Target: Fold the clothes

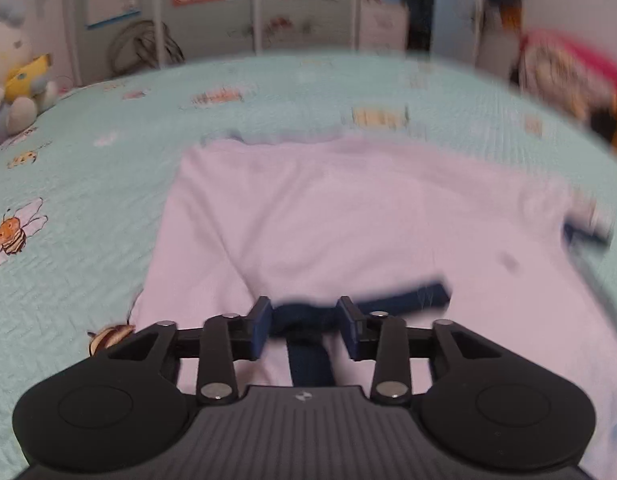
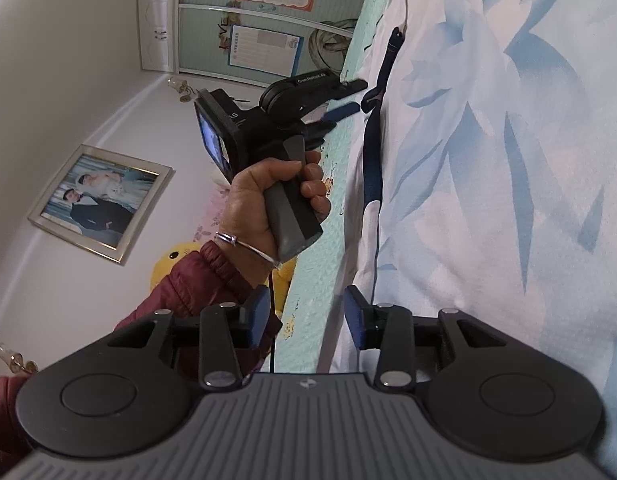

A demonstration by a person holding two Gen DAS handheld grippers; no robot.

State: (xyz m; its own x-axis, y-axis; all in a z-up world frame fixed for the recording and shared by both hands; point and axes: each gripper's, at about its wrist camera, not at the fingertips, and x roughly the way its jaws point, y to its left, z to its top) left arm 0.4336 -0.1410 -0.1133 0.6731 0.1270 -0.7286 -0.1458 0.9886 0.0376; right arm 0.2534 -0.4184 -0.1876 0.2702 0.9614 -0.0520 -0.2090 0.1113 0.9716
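A pale shirt lies spread on a mint-green bedspread printed with cartoon bees. In the left wrist view the shirt fills the middle and right of the bed, its back side up, with a dark navy trim crossing its near edge. In the right wrist view, rolled on its side, the same shirt shows a light blue flower print.

The left gripper points down at the near edge of the shirt. Its jaws stand apart with the navy trim between them, and the pads do not seem to press on it. The right gripper is level, near the shirt's edge; its jaws also stand apart, with nothing between them but bedspread and the shirt's border beyond. A hand in a maroon sleeve holds the left gripper's handle.

The step in hand seems to be letting go of a folded edge, or taking a new hold on it. To do it well, both grippers should take the cloth at matching points on one edge, catching every layer. The fold should then be carried low and flat, so the layers stay even and no crease forms. A soft toy sits at the far left.
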